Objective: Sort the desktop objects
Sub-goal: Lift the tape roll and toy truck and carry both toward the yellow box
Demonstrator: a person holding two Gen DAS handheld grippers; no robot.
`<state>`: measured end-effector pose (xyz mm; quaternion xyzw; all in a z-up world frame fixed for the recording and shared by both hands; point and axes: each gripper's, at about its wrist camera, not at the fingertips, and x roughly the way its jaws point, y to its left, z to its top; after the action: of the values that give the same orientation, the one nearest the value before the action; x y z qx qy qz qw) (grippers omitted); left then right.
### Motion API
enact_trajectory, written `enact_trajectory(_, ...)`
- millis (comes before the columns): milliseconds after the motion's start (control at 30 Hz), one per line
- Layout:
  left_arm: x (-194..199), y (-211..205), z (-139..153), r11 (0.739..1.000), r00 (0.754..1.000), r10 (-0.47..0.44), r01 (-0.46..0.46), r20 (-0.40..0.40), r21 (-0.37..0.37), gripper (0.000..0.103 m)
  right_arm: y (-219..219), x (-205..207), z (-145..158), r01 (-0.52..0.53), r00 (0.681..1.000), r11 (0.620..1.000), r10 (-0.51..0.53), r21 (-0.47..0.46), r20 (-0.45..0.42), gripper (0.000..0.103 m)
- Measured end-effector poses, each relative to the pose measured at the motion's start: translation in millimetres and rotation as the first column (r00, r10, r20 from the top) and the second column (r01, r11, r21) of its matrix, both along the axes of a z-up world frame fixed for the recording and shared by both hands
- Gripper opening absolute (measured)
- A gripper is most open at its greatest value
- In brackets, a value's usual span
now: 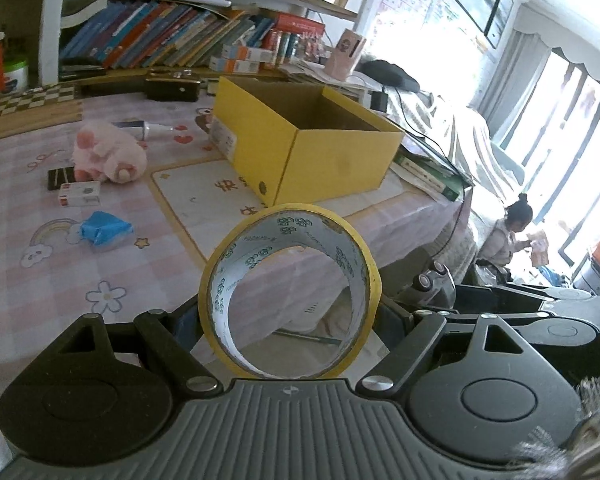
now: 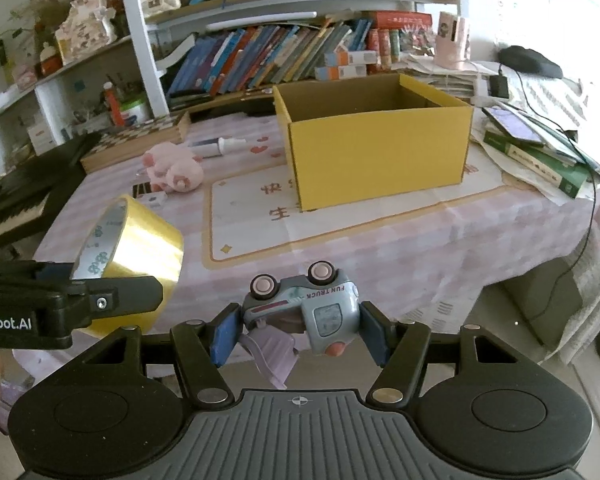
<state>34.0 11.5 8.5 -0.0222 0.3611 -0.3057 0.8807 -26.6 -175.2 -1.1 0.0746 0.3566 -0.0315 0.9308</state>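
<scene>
A yellow tape roll [image 1: 374, 280] stands on edge between the fingers of my left gripper [image 1: 290, 314], which is shut on it, in front of the table's near edge. My right gripper [image 2: 300, 332] is shut on a pale blue toy truck [image 2: 324, 308]. The truck is held wheels up, and a purple scoop hangs below it. In the right wrist view the tape roll [image 2: 140, 244] and one finger [image 2: 120, 292] of the left gripper show at the left. An open yellow cardboard box [image 1: 332, 160] [image 2: 376, 152] stands on the table beyond both grippers, and nothing shows inside it.
On the pink tablecloth [image 1: 140, 272] lie a pink plush toy [image 1: 108, 152], a blue packet [image 1: 104, 230], a small white box [image 1: 80, 194], a black card [image 1: 62, 178] and a white tube [image 1: 152, 128]. Green books [image 2: 540, 164] and a phone [image 2: 516, 124] sit right of the box. A person [image 1: 512, 236] sits at far right.
</scene>
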Motion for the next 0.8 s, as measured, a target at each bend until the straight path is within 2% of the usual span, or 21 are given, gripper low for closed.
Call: enact_trajectory(800, 15.0, -35.9, 1.2, 0.999, 0.999, -0.051, 0.051, 0.002, -0.001, 0.083, -32.4, 11.5, 2.6, 0.029, 1.000, 1.000, -0.029, 0.000, -0.003, 0.064)
